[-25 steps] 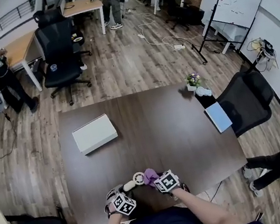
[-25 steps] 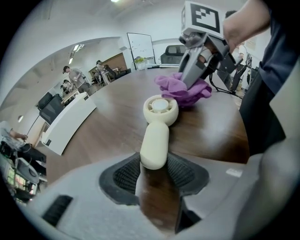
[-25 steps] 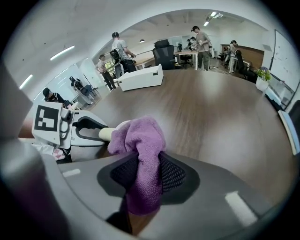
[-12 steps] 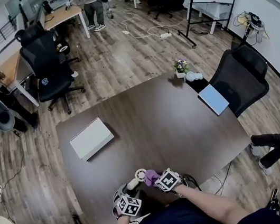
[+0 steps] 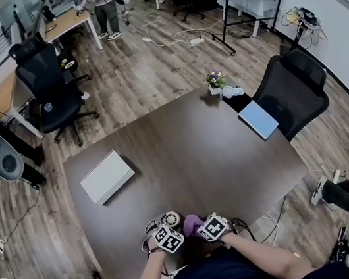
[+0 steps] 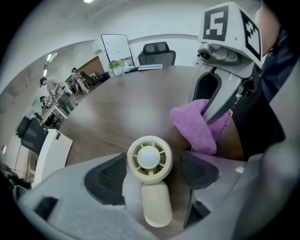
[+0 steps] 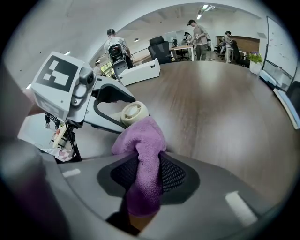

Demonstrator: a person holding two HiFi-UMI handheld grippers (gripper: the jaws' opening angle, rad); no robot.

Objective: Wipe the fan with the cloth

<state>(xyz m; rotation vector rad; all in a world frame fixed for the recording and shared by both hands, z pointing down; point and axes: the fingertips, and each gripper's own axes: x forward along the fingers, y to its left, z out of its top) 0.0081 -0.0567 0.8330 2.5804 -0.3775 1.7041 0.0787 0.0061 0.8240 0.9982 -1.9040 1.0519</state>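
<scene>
Down at the bottom centre of the head view, both grippers meet over the near edge of the dark brown table (image 5: 191, 159). The left gripper (image 6: 150, 167) has just been opening its jaws, and they now stand well apart with the fan (image 6: 149, 158) between them. It is a small cream hand fan, and in the left gripper view its round grilled head faces the camera in the middle of the frame while its stubby handle points toward the bottom edge. The dark pad at the left lies close against the side of the fan's head, though contact cannot be confirmed. The pad at the right stands clear of it, with brown table showing in the gap.

The right gripper (image 7: 147, 174) has its jaws clamped on the cloth (image 7: 142, 150), a purple terry rag. A fold of it is pinched between the two ribbed pads and the rest bunches out past the fingertips. In the right gripper view the bunched end sits at the centre, just below the fan's head and touching or nearly touching it. In the left gripper view the cloth hangs to the right of the fan, close beside it.

Further up the table, a white box (image 5: 106, 177) lies at the left, and a small flower pot (image 5: 216, 81) stands at the far edge, upper right of centre.
</scene>
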